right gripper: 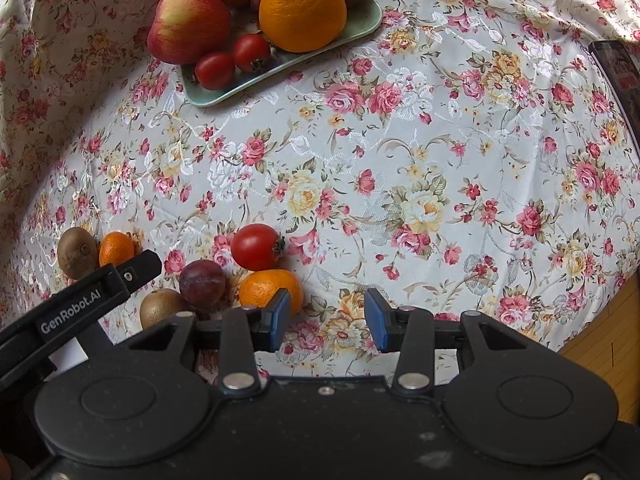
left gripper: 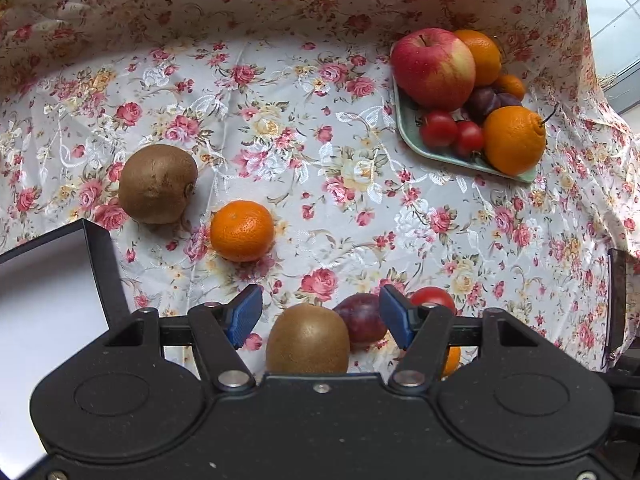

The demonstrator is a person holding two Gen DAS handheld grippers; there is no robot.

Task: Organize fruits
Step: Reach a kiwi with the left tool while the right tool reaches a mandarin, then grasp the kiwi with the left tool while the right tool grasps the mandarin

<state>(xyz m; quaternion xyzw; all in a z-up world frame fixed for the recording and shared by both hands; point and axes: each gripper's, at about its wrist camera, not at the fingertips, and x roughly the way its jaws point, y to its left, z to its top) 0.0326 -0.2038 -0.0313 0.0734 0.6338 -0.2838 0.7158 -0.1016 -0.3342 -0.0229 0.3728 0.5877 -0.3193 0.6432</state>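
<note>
A pale green tray (left gripper: 412, 128) (right gripper: 360, 20) holds an apple (left gripper: 434, 66), oranges, plums and small tomatoes. Loose on the floral cloth lie a kiwi (left gripper: 158, 184), a mandarin (left gripper: 242, 231), a second kiwi (left gripper: 308, 340), a plum (left gripper: 362, 320), a tomato (left gripper: 434, 298) and another mandarin (right gripper: 266, 288). My left gripper (left gripper: 320, 318) is open, with the near kiwi between its blue pads, untouched. My right gripper (right gripper: 326, 318) is open and empty over bare cloth, just right of the mandarin, the tomato (right gripper: 256, 246) and the plum (right gripper: 201, 282).
The floral cloth rises as a backdrop behind the table. A dark phone-like object (right gripper: 618, 68) lies at the right edge. The left gripper's body (right gripper: 80, 300) shows at the lower left of the right wrist view. Wooden floor (right gripper: 600, 340) shows at the right.
</note>
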